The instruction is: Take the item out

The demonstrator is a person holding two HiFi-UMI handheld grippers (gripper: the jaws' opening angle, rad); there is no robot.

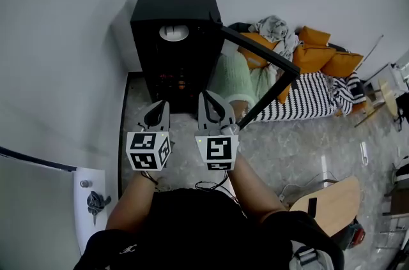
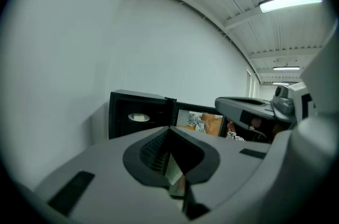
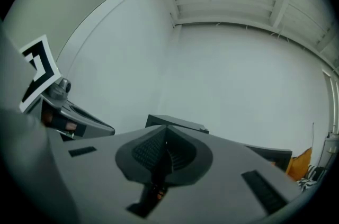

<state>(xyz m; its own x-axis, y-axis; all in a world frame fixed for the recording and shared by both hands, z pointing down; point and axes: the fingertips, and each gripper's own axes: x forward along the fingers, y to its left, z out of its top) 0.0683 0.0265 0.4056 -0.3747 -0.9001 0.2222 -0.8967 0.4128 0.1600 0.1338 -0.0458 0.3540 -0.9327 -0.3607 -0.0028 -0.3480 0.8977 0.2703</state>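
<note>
A black cabinet [image 1: 176, 13] stands on the floor against the wall, its door [image 1: 259, 50] swung open to the right. On its upper shelf lies a pale round item [image 1: 174, 32], which also shows in the left gripper view as a pale item [image 2: 139, 117] inside the cabinet [image 2: 127, 112]. My left gripper [image 1: 158, 112] and right gripper [image 1: 214, 106] hover side by side in front of the cabinet's lower opening, both short of it. The left gripper [image 2: 169, 131] has its jaws together with nothing held. The right gripper [image 3: 166, 131] is shut and empty too.
Right of the cabinet a low bed carries orange cushions [image 1: 319, 55], a green blanket [image 1: 233, 77] and a striped sheet [image 1: 307, 99]. A wooden board [image 1: 329, 202] lies at lower right. A white ledge [image 1: 86, 205] with a small dark object is at lower left.
</note>
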